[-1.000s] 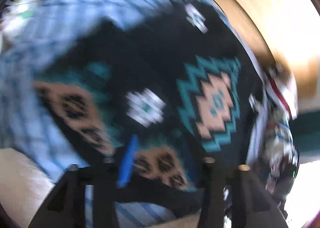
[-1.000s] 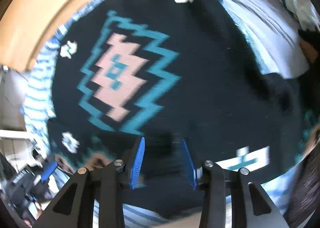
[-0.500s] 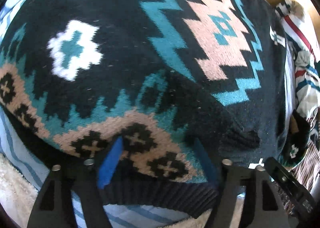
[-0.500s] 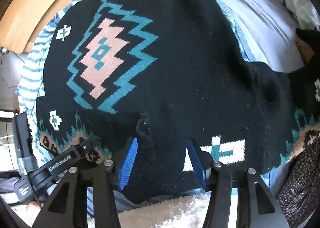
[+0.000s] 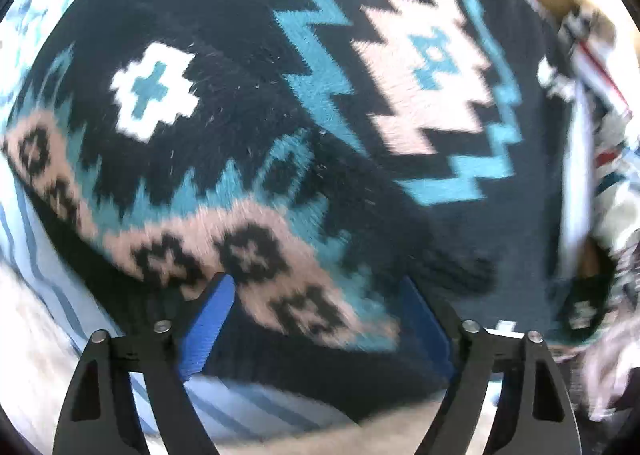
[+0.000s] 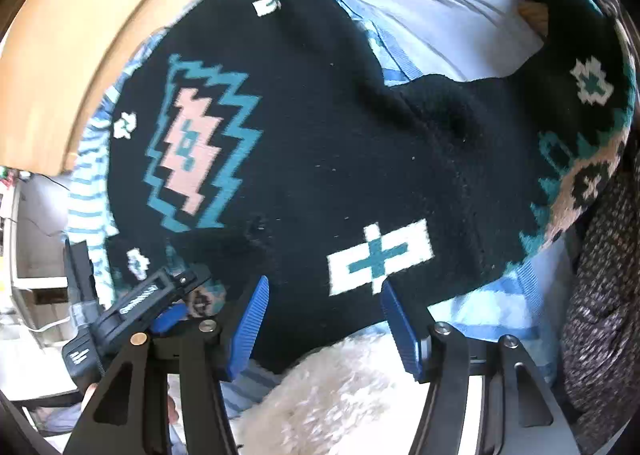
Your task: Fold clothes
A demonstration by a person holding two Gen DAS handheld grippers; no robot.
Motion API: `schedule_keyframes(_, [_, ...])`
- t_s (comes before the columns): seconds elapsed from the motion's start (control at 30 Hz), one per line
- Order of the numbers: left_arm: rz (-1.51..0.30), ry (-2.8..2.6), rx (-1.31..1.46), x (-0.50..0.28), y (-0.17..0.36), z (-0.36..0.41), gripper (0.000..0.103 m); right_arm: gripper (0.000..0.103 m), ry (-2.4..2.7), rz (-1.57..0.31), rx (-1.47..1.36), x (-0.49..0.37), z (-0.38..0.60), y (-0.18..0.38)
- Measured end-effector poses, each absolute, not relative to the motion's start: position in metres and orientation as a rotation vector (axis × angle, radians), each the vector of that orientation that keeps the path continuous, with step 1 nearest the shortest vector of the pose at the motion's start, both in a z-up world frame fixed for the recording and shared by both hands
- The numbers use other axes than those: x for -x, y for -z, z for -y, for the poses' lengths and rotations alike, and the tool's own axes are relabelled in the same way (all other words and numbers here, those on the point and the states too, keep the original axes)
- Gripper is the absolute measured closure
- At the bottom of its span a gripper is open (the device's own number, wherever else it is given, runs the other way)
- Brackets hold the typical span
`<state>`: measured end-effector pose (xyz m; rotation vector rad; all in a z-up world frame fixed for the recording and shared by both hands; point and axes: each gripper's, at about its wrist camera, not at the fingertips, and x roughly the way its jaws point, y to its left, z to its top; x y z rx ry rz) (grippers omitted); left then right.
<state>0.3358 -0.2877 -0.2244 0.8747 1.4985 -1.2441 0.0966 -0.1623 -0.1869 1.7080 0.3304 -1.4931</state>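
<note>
Both tools, left (image 5: pixel 316 319) and right (image 6: pixel 322 321), opening over the black patterned sweater (image 6: pixel 320 135), pads off the knit.

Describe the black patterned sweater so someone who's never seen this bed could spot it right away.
Start at the bed's blue-and-white striped sheet; spread flat on it lies the black knitted sweater, its near hem beside a fluffy cream blanket. Unlike the heaped clothes nearby, it bears a pink stepped diamond outlined in teal and white cross blocks.
</note>
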Motion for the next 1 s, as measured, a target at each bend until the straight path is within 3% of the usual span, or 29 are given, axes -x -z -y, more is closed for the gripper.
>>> schedule_keyframes(0.17, [-1.473,1.291,-0.876,-0.327,0.201,0.279,0.019,0.04,1.559,-0.216,-1.726,-0.086,0.139,0.181])
schedule_keyframes(0.37, [-1.519,1.339,-0.837,-0.293,0.191,0.275,0.019,0.04,1.781,-0.228,-1.733,-0.041,0.101,0.176])
schedule_keyframes(0.5, [-1.546,1.404,-0.844,-0.267,0.191,0.274,0.019,0.039,2.02,-0.286,-1.712,0.01,0.092,0.164])
schedule_keyframes(0.6, [-1.545,1.419,-0.865,-0.254,0.188,0.279,0.019,0.031,2.191,-0.377,-1.674,0.047,0.103,0.161])
schedule_keyframes(0.67, [-1.554,1.415,-0.871,-0.25,0.189,0.281,0.019,0.032,2.221,-0.523,-1.644,0.062,0.119,0.169])
schedule_keyframes(0.7, [-1.566,1.413,-0.867,-0.25,0.189,0.281,0.019,0.041,2.21,-0.579,-1.642,0.069,0.127,0.177])
schedule_keyframes(0.73, [-1.578,1.41,-0.862,-0.25,0.189,0.282,0.019,0.078,2.193,-0.544,-1.636,0.07,0.129,0.178])
schedule_keyframes(0.77, [-1.597,1.416,-0.839,-0.252,0.188,0.283,0.019,0.094,2.175,-0.499,-1.629,0.07,0.129,0.179])
schedule_keyframes(0.87, [-1.651,1.45,-0.743,-0.256,0.178,0.287,0.019,0.095,2.131,-0.427,-1.495,0.051,0.133,0.165])
schedule_keyframes(1.0, [-1.727,1.502,-0.602,-0.26,0.162,0.288,0.019,0.096,1.817,-0.584,-1.238,-0.028,0.16,0.144])
